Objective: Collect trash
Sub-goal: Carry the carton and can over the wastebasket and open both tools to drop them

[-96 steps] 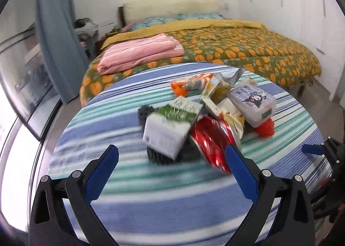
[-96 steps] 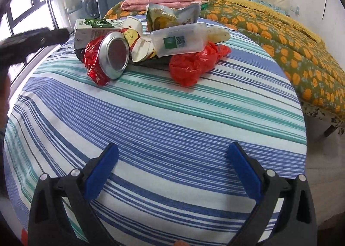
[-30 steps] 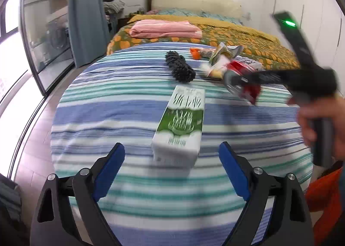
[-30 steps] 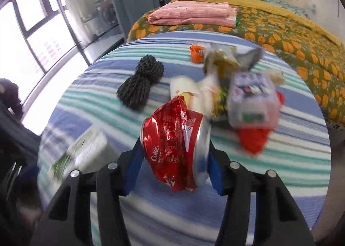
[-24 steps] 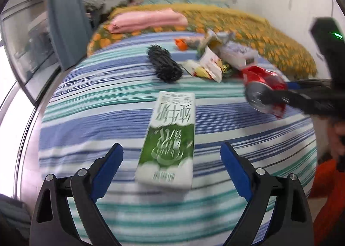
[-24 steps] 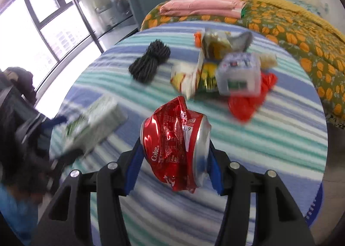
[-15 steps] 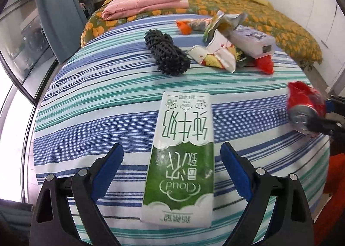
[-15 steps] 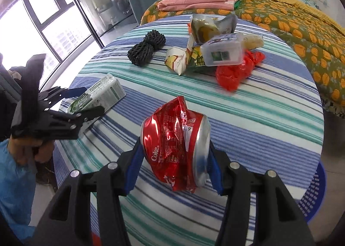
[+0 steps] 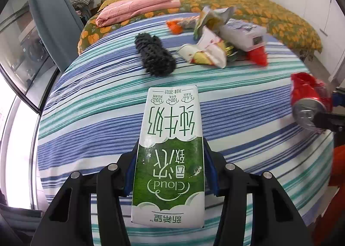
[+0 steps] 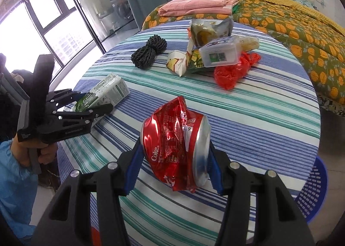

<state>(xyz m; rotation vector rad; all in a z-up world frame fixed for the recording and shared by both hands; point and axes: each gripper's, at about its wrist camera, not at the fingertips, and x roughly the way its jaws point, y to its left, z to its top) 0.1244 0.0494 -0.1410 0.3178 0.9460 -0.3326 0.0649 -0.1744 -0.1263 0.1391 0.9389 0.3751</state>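
Observation:
A green and white milk carton lies flat on the round table with the striped cloth. My left gripper is closing around the carton, and its blue pads touch both long sides. The right wrist view shows the same carton in the left gripper at the table's left edge. My right gripper is shut on a crushed red Coke can and holds it above the table. That can also shows at the right of the left wrist view.
Further back on the table lie a black net bundle, snack wrappers, a clear plastic box and a red plastic bag. A blue basket stands on the floor by the table's right edge. A bed is behind.
My left gripper came down over the milk carton and its jaws closed from wide open onto the carton's sides. The right gripper carried the can back from the trash pile toward the table's near edge.

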